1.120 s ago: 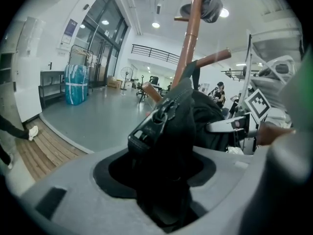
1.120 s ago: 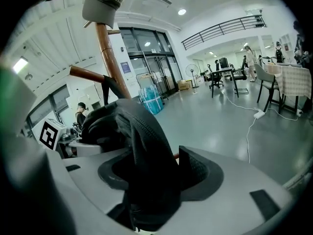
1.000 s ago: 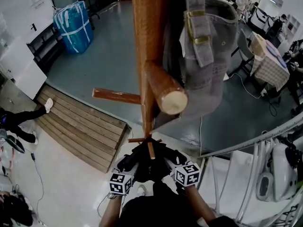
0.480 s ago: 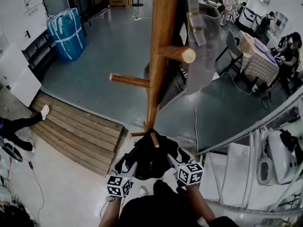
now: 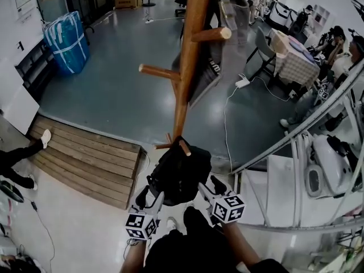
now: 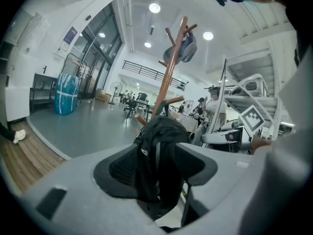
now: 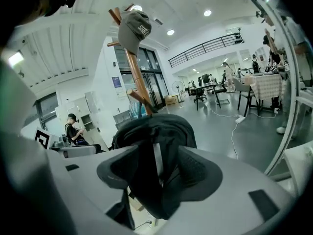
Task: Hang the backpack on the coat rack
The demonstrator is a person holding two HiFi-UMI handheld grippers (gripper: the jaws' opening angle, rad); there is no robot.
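Grey floor [image 5: 108,95] below. Left tongs [image 5: 149,197] and right tongs [image 5: 209,187] each grip the backpack [image 5: 179,172], low by the rack [image 5: 187,67] foot. Looks like the carry step; next I'd lift a strap over a peg [image 5: 160,71].

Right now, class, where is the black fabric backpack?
Head view, lower centre: the black fabric backpack is clamped between left claw and right claw, by the brown wooden coat rack.
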